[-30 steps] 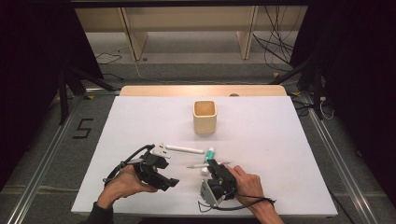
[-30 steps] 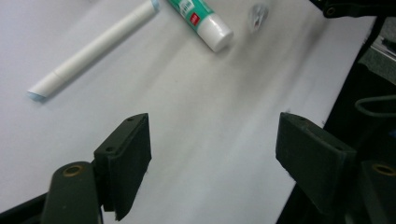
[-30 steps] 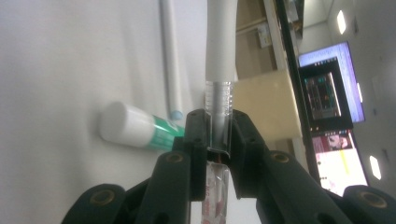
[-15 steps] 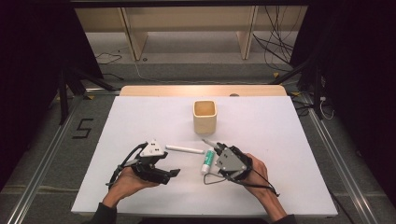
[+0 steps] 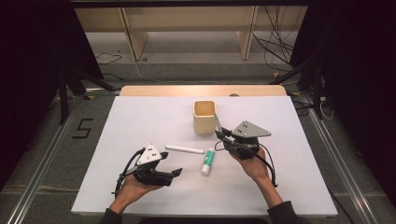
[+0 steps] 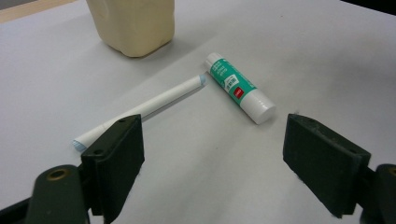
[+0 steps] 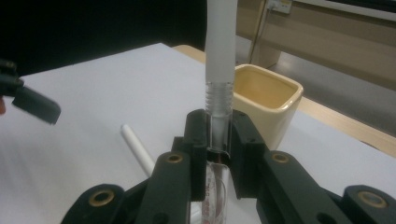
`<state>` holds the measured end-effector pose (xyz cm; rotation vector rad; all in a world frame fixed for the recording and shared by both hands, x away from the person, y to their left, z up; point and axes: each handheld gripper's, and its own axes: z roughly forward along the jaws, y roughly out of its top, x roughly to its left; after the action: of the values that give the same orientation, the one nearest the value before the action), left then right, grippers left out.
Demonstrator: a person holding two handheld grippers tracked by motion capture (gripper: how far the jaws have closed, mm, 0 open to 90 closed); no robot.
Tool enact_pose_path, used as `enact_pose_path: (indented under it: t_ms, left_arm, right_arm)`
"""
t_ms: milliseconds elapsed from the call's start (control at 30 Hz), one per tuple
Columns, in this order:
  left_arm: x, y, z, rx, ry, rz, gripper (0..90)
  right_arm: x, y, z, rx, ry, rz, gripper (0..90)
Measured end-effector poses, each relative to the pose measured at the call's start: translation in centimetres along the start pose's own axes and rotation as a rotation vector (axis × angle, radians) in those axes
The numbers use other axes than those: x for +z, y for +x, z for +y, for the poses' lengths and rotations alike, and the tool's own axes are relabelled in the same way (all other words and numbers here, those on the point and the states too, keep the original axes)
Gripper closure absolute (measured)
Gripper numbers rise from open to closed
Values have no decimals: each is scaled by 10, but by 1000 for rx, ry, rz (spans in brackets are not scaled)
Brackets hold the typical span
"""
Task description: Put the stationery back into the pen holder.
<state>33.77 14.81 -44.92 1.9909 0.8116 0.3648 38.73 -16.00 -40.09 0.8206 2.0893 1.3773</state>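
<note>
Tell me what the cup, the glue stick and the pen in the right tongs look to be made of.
Cup: likely glazed ceramic or plastic; cream, smooth, thick rounded rim.
Glue stick: plastic tube, glossy white with a green printed label.
Pen: plastic; matte white barrel and a clear ribbed section, clamped in the right tongs.

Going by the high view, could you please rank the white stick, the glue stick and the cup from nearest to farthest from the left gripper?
From the left gripper:
1. White stick, lying just beyond it.
2. Glue stick, off to its right.
3. Cup, upright toward the table's far side.
</note>
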Motion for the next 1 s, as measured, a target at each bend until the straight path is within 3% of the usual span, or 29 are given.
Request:
enact_pose_path:
  t_ms: [133, 200, 367, 667, 767, 833, 1000]
  left_arm:
    - [0, -1, -5, -14, -19, 40, 201]
    - [-1, 0, -7, -22, -27, 51, 199]
    - [-4, -3, -9, -29, -49, 52, 198]
    - [-9, -5, -16, -43, -94, 65, 195]
    - [-10, -5, -18, -99, -101, 30, 189]
    - [-11, -6, -19, -83, -92, 41, 188]
    - [-9, -8, -25, -79, -87, 60, 188]
  right_arm:
    - [6, -8, 9, 54, -15, 19, 790]
    - [9, -9, 13, 58, -16, 11, 790]
    - [18, -13, 19, 77, -16, 15, 790]
    - [34, -24, 31, 173, -39, 40, 790]
    - [39, -28, 37, 197, -41, 47, 790]
    - [43, -31, 42, 228, -47, 56, 790]
    - [53, -35, 52, 250, -51, 58, 790]
